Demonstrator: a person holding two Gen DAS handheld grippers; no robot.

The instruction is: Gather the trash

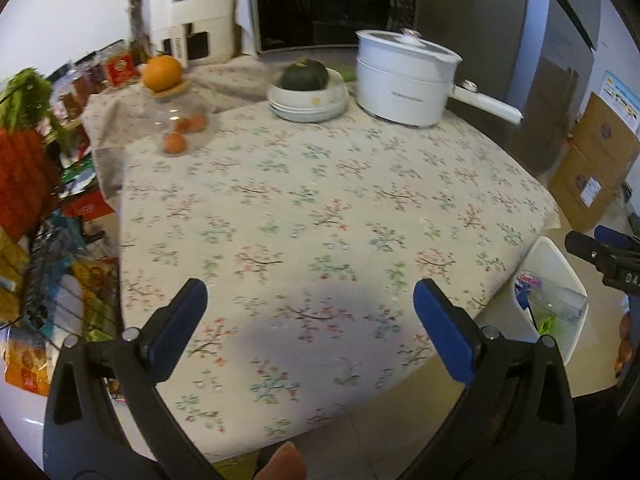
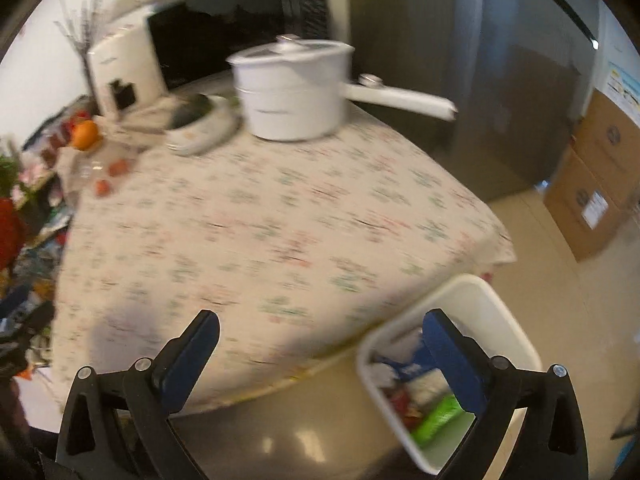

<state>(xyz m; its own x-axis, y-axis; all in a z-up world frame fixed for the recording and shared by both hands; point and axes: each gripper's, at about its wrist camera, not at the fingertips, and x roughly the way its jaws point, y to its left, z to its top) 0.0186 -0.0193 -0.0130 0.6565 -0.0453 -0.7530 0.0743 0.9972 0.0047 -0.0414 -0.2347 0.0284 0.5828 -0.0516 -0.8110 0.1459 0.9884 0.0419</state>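
Note:
A white trash bin (image 2: 508, 320) stands on the floor by the table's near right corner and holds several wrappers and a green packet (image 2: 436, 416). It also shows in the left wrist view (image 1: 560, 256) with a clear plastic bottle (image 1: 560, 304) inside. My left gripper (image 1: 310, 320) is open and empty above the near edge of the flowered tablecloth (image 1: 320, 200). My right gripper (image 2: 320, 350) is open and empty, between the table edge and the bin. The right gripper's body shows at the right edge of the left wrist view (image 1: 608, 256).
A white pot with a handle (image 1: 404, 76), a stack of bowls holding a dark squash (image 1: 306, 88), a glass jar topped by an orange (image 1: 176, 100), a microwave (image 1: 332, 4) and a white appliance (image 1: 192, 16) stand at the back. Snack packets (image 1: 48, 240) fill the left. Cardboard boxes (image 1: 596, 160) stand at the right.

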